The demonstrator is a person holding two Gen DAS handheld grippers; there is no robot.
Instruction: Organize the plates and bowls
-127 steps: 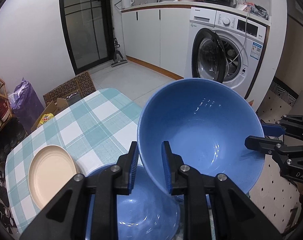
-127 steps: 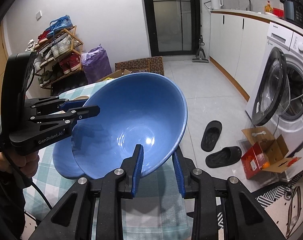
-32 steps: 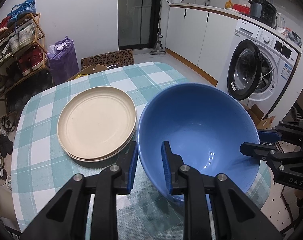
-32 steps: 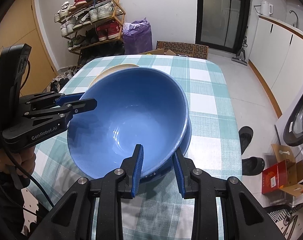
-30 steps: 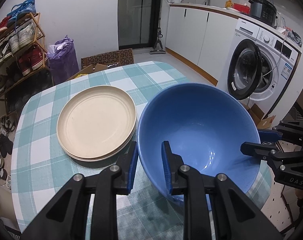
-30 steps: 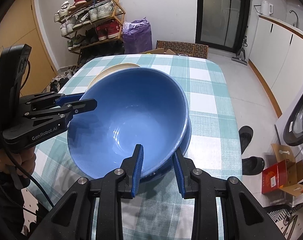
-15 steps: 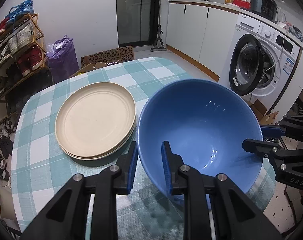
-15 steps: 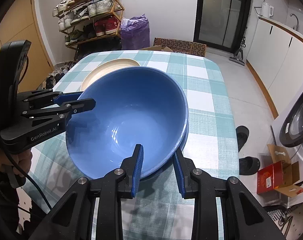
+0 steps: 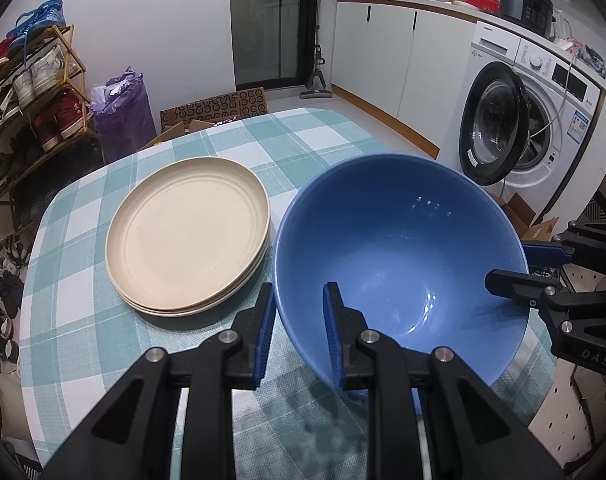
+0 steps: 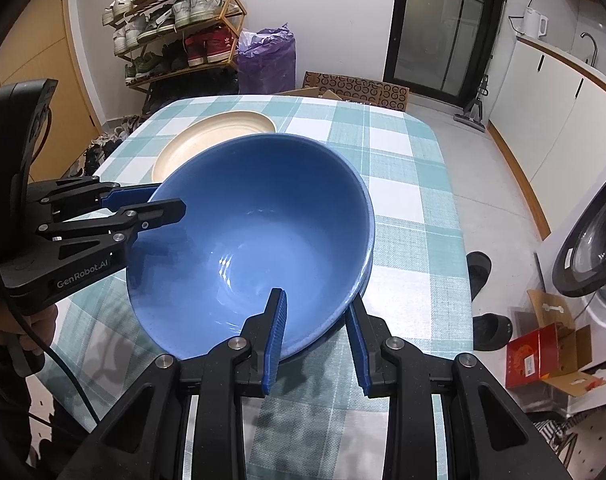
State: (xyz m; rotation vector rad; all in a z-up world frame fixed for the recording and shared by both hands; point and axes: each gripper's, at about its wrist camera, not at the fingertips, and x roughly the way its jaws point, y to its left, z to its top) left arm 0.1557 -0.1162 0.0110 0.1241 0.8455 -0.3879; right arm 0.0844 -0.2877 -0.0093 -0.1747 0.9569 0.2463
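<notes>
Between the left gripper (image 9: 297,330) fingers: near rim of the blue bowl (image 9: 399,264), pinched, one pad inside, one outside. Right gripper (image 10: 317,338) clamps the opposite rim the same way. Bowl mouth faces up, tipped a little, over the checked tablecloth (image 9: 83,344). Second blue bowl (image 10: 367,270) probably nested under it; only a sliver of rim shows in the right wrist view. Stack of cream plates (image 9: 187,232) just beside the bowl, partly hidden behind it from the right. Beyond the table: washing machine (image 9: 531,120) with its door open, shoe rack (image 10: 179,20), purple bag (image 10: 267,56), slippers (image 10: 479,268) on the floor. A hand (image 10: 21,326) grips the left handle, cut off at the frame edge.
</notes>
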